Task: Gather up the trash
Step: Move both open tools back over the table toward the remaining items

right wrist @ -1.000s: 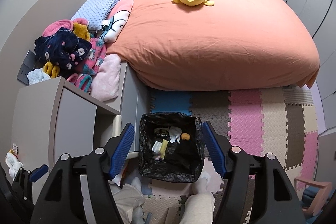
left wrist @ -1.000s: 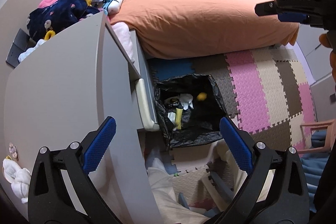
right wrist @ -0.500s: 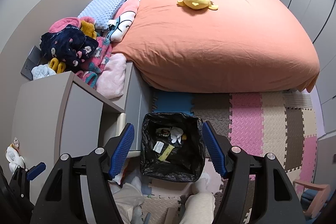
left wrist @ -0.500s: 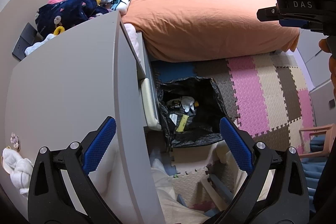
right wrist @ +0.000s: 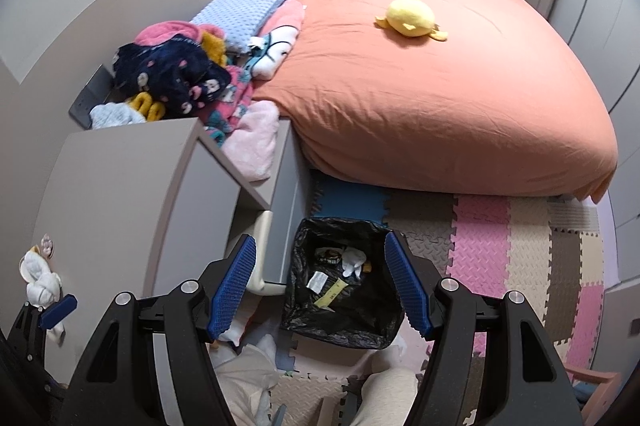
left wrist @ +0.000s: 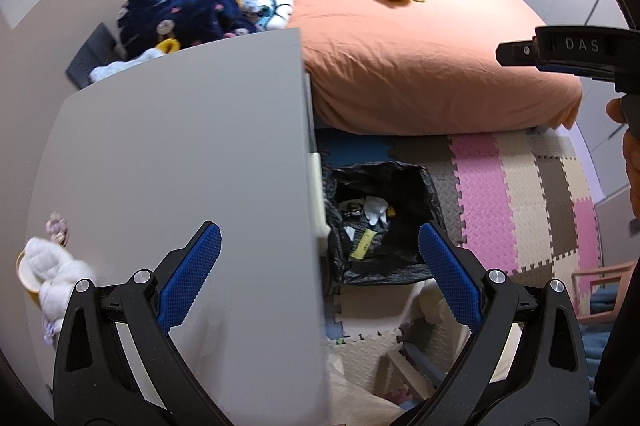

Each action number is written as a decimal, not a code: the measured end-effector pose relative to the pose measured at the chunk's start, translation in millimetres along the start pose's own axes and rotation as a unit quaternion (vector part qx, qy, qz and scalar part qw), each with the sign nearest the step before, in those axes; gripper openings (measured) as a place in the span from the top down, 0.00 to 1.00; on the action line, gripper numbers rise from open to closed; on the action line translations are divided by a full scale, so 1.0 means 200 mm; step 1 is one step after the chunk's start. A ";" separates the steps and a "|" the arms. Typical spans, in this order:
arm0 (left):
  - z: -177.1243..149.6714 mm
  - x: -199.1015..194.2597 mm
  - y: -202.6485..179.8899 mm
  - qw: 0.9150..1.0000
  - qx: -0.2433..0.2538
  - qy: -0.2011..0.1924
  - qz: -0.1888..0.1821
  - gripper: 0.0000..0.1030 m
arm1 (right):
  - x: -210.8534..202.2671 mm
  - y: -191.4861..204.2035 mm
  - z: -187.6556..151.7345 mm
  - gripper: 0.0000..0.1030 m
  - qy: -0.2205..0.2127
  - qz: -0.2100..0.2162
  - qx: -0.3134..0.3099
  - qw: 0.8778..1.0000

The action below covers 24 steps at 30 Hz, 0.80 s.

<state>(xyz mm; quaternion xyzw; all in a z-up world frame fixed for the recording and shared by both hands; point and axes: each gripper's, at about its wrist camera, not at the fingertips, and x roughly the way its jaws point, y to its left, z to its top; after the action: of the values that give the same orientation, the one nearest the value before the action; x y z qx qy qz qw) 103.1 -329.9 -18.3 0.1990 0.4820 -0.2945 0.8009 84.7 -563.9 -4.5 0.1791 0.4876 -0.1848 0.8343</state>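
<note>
A bin lined with a black bag [left wrist: 400, 262] [right wrist: 372, 322] stands on the floor mat beside a grey cabinet [left wrist: 180, 166] [right wrist: 112, 194]. In it lie a white tissue [right wrist: 354, 260], a yellow strip [right wrist: 330, 294] and a paper slip [right wrist: 318, 280]. My left gripper [left wrist: 320, 270] hangs open and empty over the cabinet's edge. Above the bin, my right gripper [right wrist: 320, 286] is also open with nothing between its pads. A white crumpled wad [left wrist: 52, 278] [right wrist: 38, 278] lies on the cabinet top at the far left.
An orange bed [right wrist: 440, 86] with a yellow plush [right wrist: 410, 16] fills the back. Clothes [right wrist: 172, 74] are piled between the bed and the wall. Coloured foam mats [right wrist: 480, 250] cover the floor. The person's legs [right wrist: 384, 394] show below the bin. A small chair [left wrist: 600, 278] stands at right.
Both grippers have risen and drawn back from the bin, staying open. The cabinet top now fills more of the left view. The yellow strip in the bin has settled flat.
</note>
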 end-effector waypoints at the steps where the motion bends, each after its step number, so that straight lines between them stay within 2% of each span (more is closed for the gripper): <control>1: -0.02 -0.01 0.03 1.000 -0.006 -0.001 0.002 0.07 | 0.00 0.02 -0.01 0.34 0.000 0.002 -0.004 1.000; 15: -0.21 -0.15 0.40 0.996 -0.076 -0.017 0.031 0.07 | 0.01 0.49 -0.08 0.34 0.007 0.040 -0.073 0.996; 24: -0.38 -0.25 0.64 0.990 -0.125 -0.028 0.051 0.07 | 0.01 0.78 -0.14 0.34 0.014 0.061 -0.110 0.992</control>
<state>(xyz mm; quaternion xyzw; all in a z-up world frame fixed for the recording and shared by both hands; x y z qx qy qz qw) 120.4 -174.9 -3.0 0.1135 0.4817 -0.1959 0.8466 140.7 -416.0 -0.8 0.1189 0.5048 -0.0761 0.8516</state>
